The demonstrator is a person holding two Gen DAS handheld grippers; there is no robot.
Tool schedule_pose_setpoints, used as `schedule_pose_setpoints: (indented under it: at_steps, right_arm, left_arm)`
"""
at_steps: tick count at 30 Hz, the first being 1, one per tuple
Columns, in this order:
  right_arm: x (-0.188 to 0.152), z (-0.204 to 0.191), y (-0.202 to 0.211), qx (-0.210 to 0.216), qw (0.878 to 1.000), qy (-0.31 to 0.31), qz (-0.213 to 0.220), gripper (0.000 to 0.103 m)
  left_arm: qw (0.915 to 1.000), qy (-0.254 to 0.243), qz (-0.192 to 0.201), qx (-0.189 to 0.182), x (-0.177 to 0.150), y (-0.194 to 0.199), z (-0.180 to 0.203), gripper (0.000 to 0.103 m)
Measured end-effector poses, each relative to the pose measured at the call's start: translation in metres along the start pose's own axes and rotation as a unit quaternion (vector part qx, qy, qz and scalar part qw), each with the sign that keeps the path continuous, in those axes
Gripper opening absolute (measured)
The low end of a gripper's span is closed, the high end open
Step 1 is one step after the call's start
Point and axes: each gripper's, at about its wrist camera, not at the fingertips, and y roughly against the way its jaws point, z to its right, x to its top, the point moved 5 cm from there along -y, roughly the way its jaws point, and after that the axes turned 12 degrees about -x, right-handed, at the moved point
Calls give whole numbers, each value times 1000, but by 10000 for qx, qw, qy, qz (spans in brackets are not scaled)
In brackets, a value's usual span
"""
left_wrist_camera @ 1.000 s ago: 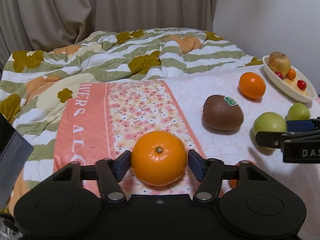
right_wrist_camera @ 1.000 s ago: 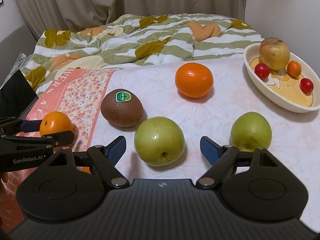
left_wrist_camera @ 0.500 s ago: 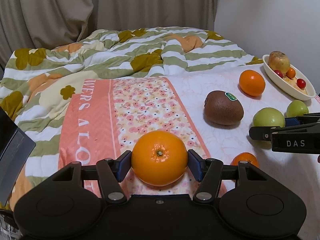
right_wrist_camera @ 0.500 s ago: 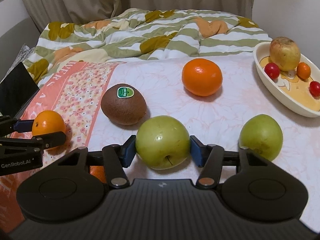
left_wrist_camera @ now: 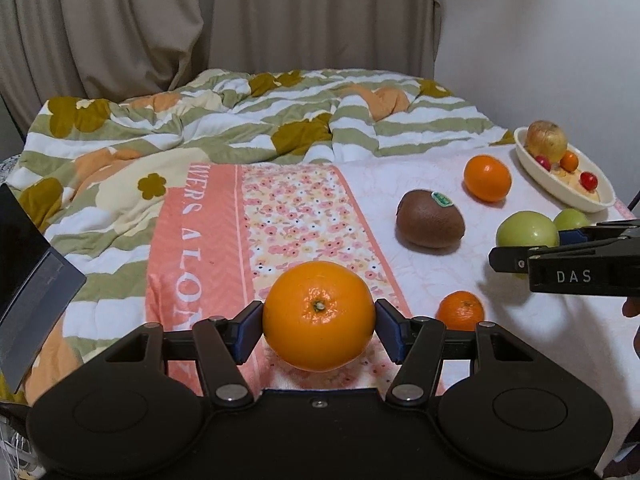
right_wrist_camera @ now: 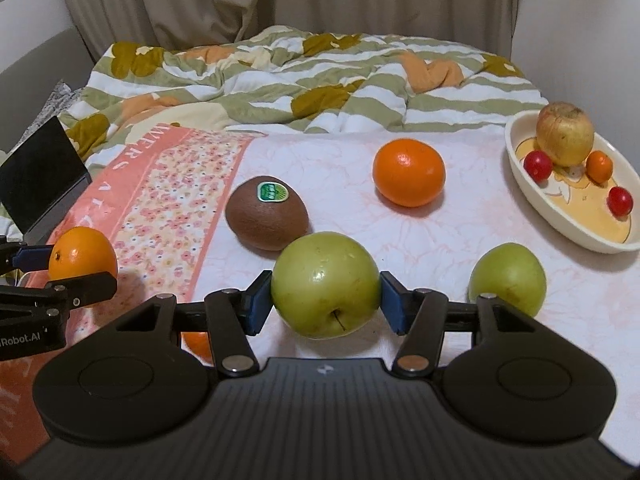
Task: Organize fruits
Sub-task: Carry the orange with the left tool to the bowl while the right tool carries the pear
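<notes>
Right wrist view: right gripper just closed onto green apple, pads pressing both sides — bowl ahead and right, nearer this hand. Left gripper clamps orange, farther from bowl.

A bright orange and a pale green apple are seen, beside a brown kiwi marked with a green sticker. The quilt is striped olive and white with mustard flowers; the cream dish is painted yellow inside.
</notes>
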Motion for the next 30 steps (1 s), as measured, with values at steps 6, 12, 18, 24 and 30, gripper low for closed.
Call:
schedule_pose_setpoints:
  at_steps: [6, 12, 18, 24, 30]
  right_arm:
    - [2, 7, 31, -16, 9999, -19, 120, 71]
    - [5, 29, 73, -28, 9994, -123, 315, 71]
    - [5, 68, 107, 94, 9985, -144, 529, 71]
    - [3, 119, 124, 341, 9974, -10, 632, 71]
    - [2, 175, 126, 490, 9961, 111, 731, 71]
  left_arm:
    - [9994, 24, 323, 92, 3, 35, 11, 64]
    - [9978, 27, 633, 191, 9, 73, 30, 64]
    - [9952, 56, 884, 409, 16, 99, 68, 64]
    - [9919, 237, 1072, 641, 23, 105, 123, 64]
    - [9903, 354, 1179, 645, 33, 94, 177, 64]
